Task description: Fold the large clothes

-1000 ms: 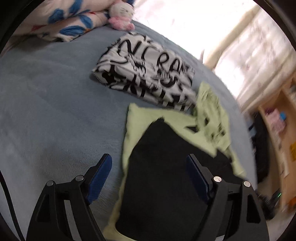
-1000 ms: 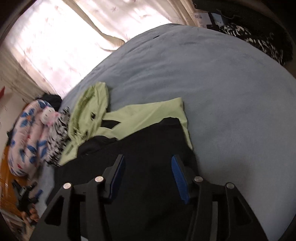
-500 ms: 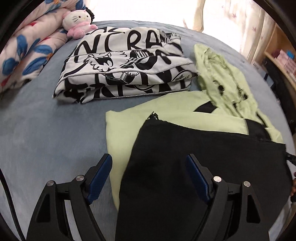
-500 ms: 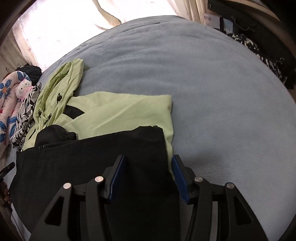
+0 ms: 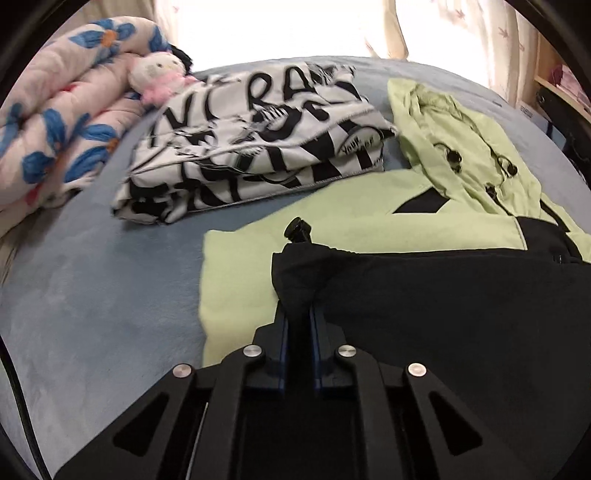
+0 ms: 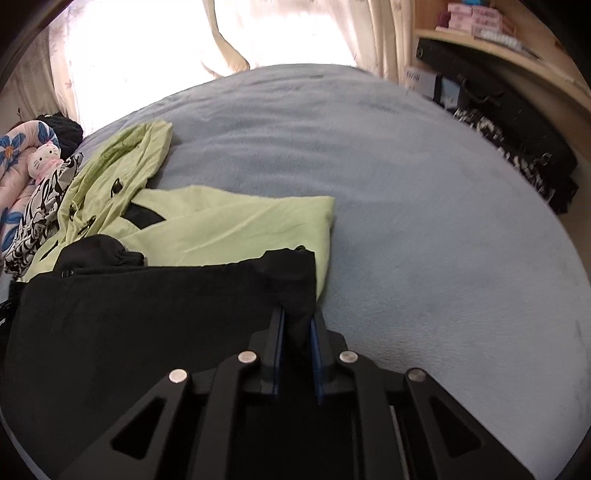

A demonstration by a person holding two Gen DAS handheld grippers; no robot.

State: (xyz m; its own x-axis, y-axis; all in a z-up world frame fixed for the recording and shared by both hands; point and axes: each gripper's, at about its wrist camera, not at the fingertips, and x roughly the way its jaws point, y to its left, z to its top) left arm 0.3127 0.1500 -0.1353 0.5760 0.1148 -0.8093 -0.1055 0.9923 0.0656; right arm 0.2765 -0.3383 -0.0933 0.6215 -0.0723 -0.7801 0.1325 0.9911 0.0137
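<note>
Left wrist view: your left gripper (image 5: 297, 314) has just closed its jaws and they now pinch a bunched corner of the black garment (image 5: 461, 314). That garment runs long from this corner off to the right, its far edge lying across the green hoodie (image 5: 351, 225), whose hood points far and right. Beyond lies a folded black-and-white top (image 5: 251, 147), with a plush cat (image 5: 159, 75) and a flowered quilt (image 5: 55, 122) at far left. All rest on a blue-grey bed (image 5: 92, 288).

Right wrist view: your right gripper (image 6: 297, 321) has likewise just closed, jaws clamped on the garment's (image 6: 129, 325) other corner, at its right end. The cloth stretches left from there over the hoodie (image 6: 229, 225). The bed (image 6: 424, 221) spreads bare to the right; bright curtains (image 6: 221, 33) hang at the far side, and a wooden shelf (image 6: 517, 48) with dark bags below stands far right.
</note>
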